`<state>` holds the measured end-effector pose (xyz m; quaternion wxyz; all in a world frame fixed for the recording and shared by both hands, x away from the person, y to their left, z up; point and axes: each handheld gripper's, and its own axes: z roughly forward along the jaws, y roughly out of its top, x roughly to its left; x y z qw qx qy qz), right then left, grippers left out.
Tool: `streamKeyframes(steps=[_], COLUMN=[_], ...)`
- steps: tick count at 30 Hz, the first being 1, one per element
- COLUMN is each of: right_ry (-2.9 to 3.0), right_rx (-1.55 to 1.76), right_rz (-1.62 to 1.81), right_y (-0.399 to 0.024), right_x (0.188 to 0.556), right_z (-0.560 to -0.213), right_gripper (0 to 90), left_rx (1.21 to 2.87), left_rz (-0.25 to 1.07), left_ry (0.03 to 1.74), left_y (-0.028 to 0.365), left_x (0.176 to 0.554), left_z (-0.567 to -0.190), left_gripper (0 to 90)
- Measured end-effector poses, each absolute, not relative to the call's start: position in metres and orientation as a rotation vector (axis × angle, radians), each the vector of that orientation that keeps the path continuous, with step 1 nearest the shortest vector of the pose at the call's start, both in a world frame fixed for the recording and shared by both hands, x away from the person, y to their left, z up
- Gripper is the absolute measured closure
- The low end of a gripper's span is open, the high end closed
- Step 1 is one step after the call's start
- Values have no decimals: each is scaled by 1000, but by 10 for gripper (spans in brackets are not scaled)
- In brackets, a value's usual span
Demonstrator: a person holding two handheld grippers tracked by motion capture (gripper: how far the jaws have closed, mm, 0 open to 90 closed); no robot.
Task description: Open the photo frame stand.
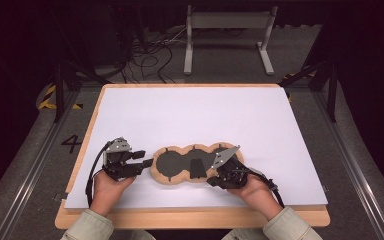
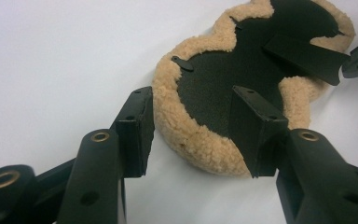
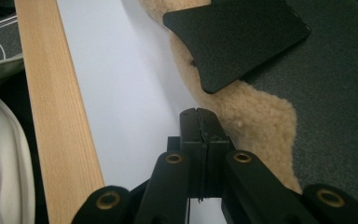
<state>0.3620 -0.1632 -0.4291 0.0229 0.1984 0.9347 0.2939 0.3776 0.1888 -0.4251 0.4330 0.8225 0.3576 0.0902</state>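
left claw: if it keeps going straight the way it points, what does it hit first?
Most likely the fleecy rim of the tan pad. The left claw stands open with that near edge between its jaws, seemingly untouched; depth is hard to judge.

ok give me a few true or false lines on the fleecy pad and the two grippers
1. The fleecy pad lies flat on the white sheet, dark side up. True.
2. The left gripper is clamped on the pad. False: its jaws stand apart, one on each side of the pad's end, and the pads are not pressing on it.
3. The right gripper has its jaws closed together. True.
4. The right gripper holds the black flap. False: nothing is between its jaws; the flap lies on the pad ahead of them.
5. The pad hangs over the table's wooden edge. False: it sits wholly on the sheet.
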Motion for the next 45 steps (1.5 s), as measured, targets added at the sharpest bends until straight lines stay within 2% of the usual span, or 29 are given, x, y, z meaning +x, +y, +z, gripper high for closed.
streamKeyframes(steps=[19,33,39,43,45], right_ry=[2760,2736,2738,2682,2652], right_rx=[671,685,649,662,694], right_rz=[1169,1186,1116,1111,1100], right_y=[-170,-170,-176,-185,-190], right_x=[368,369,366,363,362], right_z=[-415,-411,-399,-385,-381], right_gripper=[900,900,825,710,618], left_rx=[2048,2058,2055,2050,2046], left_rz=[205,188,132,112,102], left_ry=[910,919,929,957,974], left_y=[192,193,193,191,191], left_x=[374,373,374,375,375], left_z=[-428,-429,-425,-420,-417], left_gripper=[502,500,511,489,472])
